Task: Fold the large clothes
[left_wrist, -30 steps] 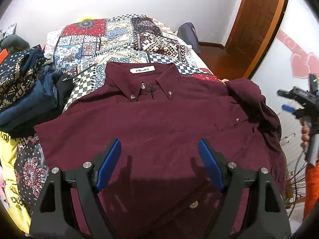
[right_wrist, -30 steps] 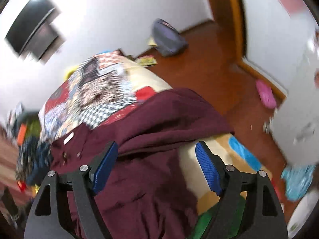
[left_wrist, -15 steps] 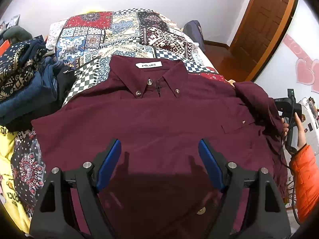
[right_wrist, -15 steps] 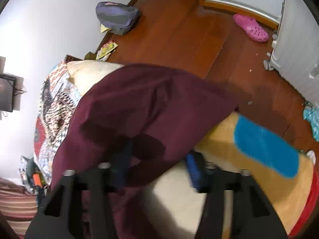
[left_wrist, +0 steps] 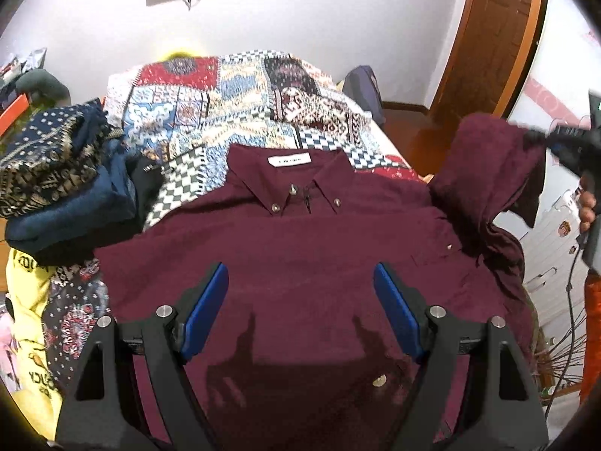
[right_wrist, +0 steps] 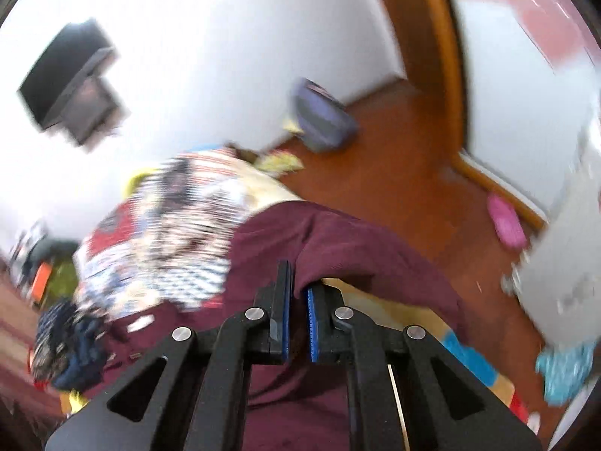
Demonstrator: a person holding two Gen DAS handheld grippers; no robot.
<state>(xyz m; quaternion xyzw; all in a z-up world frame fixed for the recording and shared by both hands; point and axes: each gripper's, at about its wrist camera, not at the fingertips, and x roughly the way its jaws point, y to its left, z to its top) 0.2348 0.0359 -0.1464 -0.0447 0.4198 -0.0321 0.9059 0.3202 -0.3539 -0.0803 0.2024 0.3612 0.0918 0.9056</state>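
A maroon button-down shirt (left_wrist: pixel 300 255) lies face up on the bed, collar toward the far wall. My left gripper (left_wrist: pixel 300 293) hovers open above its lower front, blue pads apart with nothing between them. The shirt's right sleeve (left_wrist: pixel 484 161) is lifted off the bed at the right. In the right wrist view my right gripper (right_wrist: pixel 298 289) is shut on the sleeve (right_wrist: pixel 338 248), whose cloth drapes over the fingertips. That view is motion-blurred. In the left wrist view the right gripper (left_wrist: pixel 563 143) shows at the far right edge, held by a hand.
A patchwork quilt (left_wrist: pixel 233 101) covers the bed. A pile of dark folded clothes (left_wrist: pixel 56 180) sits at the left. A purple bag (right_wrist: pixel 323 120) and a pink slipper (right_wrist: pixel 507 221) lie on the wooden floor by the door frame (left_wrist: pixel 488 37). A white cabinet (right_wrist: pixel 563 263) stands at right.
My right gripper went from open to shut on the sleeve and raised it off the bed's right side. The left gripper rose slightly and stayed open.
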